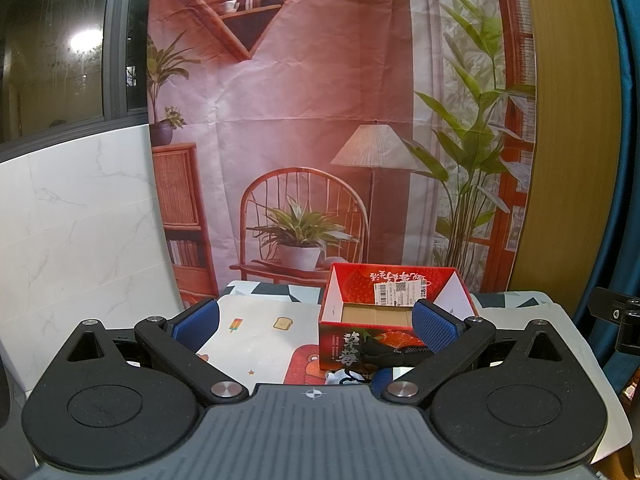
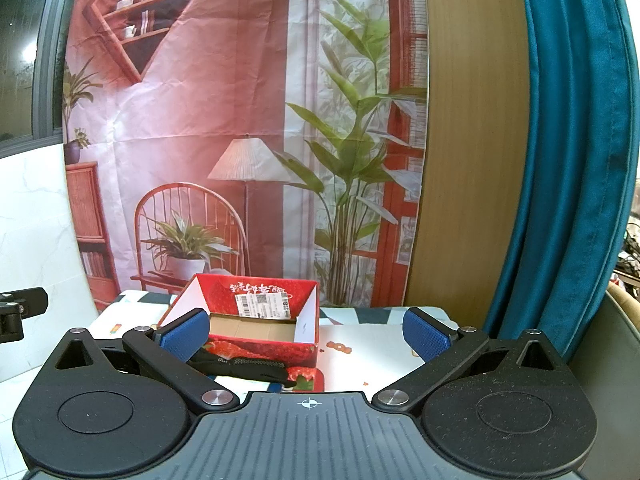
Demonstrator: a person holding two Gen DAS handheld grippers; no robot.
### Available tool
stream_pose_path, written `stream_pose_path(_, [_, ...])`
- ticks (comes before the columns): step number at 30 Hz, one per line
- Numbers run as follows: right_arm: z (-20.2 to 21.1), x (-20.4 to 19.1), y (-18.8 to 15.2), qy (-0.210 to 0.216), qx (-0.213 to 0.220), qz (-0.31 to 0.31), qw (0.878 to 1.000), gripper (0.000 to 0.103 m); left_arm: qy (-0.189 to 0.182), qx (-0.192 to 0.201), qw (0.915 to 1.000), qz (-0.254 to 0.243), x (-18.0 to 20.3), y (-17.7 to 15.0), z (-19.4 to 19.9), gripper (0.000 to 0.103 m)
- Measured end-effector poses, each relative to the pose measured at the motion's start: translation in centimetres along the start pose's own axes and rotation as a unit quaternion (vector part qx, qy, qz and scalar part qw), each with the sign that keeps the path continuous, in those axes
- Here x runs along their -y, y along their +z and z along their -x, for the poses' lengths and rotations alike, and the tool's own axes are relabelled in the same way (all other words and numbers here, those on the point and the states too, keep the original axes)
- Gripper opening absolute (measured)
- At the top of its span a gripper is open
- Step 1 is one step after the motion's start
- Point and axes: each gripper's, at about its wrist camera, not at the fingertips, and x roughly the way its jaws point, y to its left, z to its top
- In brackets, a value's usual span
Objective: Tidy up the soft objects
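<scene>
An open red strawberry box (image 1: 348,340) stands on the table, its cardboard floor bare; it also shows in the right wrist view (image 2: 256,344). A black soft item (image 1: 394,354) lies against the box's near side, and it shows in the right wrist view (image 2: 244,366) too. A white soft item with a dark cord (image 1: 344,378) lies just in front of it. My left gripper (image 1: 316,326) is open and empty, held above the table short of the box. My right gripper (image 2: 306,334) is open and empty, to the right of the box.
A patterned cloth (image 1: 256,332) covers the small table (image 2: 372,344). A printed backdrop (image 1: 320,120) hangs behind it, white marble wall (image 1: 72,220) at left, teal curtain (image 2: 568,160) at right. The other gripper's edge shows at right (image 1: 616,316).
</scene>
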Motion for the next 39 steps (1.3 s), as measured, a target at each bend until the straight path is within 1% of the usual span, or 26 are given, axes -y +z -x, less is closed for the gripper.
stream_pose_path(31, [0.1, -0.3, 0.1, 0.001, 0.0, 0.0, 1.0, 0.103, -0.001, -0.001, 1.0, 0.001, -0.1, -0.1, -0.1, 0.103])
stream_pose_path(37, [0.0, -0.1, -0.1, 0.02, 0.015, -0.014, 1.0, 0.103, 0.004, -0.01, 0.9999, 0.001, -0.4, -0.4, -0.7, 0.103])
stream_pose_path(39, [-0.2, 0.6, -0.8, 0.031, 0.022, -0.021, 0.999, 0.103, 0.01, -0.017, 0.9998, -0.001, -0.5, -0.4, -1.3, 0.103])
